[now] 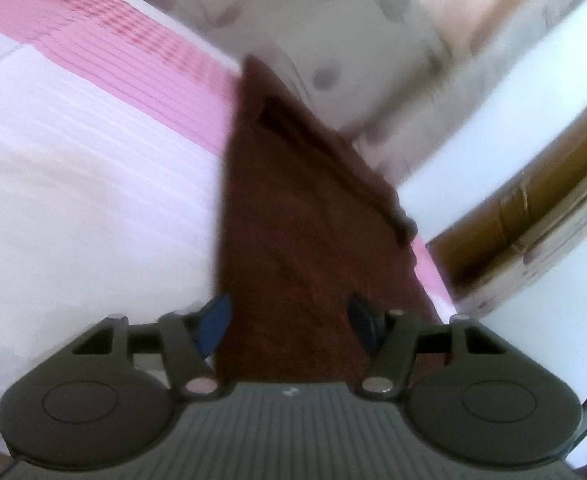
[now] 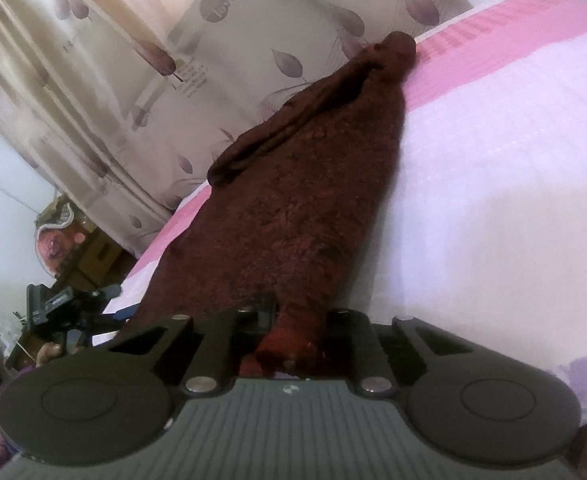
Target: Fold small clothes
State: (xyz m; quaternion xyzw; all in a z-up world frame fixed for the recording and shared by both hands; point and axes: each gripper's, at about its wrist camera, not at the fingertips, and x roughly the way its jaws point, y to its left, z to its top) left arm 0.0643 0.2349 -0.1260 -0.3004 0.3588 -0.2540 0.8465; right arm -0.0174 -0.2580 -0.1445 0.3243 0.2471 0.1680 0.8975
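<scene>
A dark maroon garment (image 1: 293, 216) stretches away from my left gripper (image 1: 289, 324) over the pink-and-white bed. The left view is blurred. The blue fingertips (image 1: 213, 328) stand apart with the cloth lying between them. In the right wrist view the same garment (image 2: 293, 208) runs from my right gripper (image 2: 289, 344) toward the bed's far edge. The right jaws are closed, with a bunched end of the cloth pinched between them. The other gripper (image 2: 69, 312) shows at the left, beside the garment's near corner.
The bedsheet (image 2: 493, 200) is white with a pink striped band (image 1: 125, 52). A curtain with purple leaf print (image 2: 213, 60) hangs behind the bed. A wooden frame (image 1: 533, 208) and white wall stand at the right of the left view. Cluttered furniture (image 2: 65, 236) lies left.
</scene>
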